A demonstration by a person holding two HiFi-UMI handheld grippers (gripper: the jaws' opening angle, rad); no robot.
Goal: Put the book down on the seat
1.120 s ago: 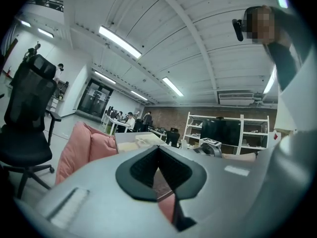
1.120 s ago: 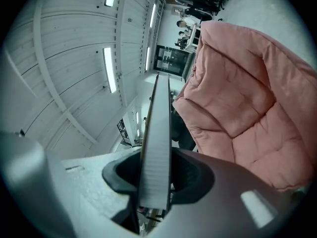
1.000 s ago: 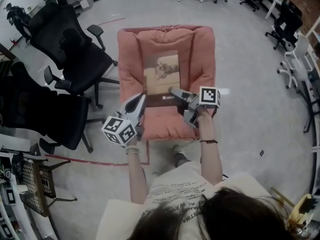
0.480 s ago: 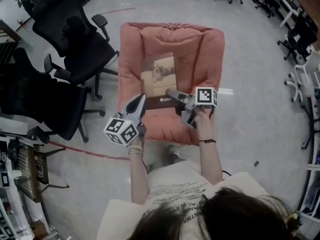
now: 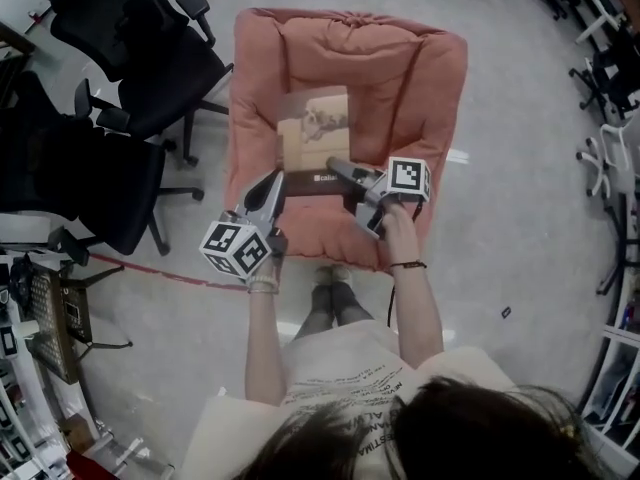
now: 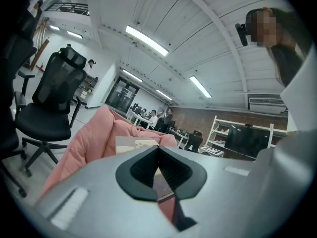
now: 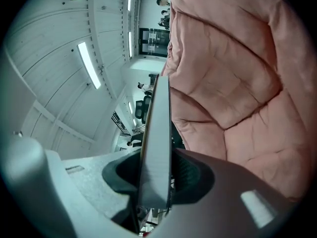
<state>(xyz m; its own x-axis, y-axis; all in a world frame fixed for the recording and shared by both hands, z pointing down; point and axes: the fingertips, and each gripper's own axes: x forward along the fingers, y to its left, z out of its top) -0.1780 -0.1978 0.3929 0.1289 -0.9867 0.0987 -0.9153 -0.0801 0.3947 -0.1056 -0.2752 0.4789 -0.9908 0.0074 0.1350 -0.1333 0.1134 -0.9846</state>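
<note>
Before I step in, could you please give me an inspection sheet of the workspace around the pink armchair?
Surface: padded pink armchair seat.
Job's things: beige and brown book, over the seat; whether it rests on it is unclear.
Clutter: nothing seen.
Grippers: right tool clamped on the book's lower edge; left tool has its jaws together with nothing between them, beside the book's lower left corner.
Cables: nothing seen.
Surroundings: black office chairs at the left, grey floor, red floor line.
</note>
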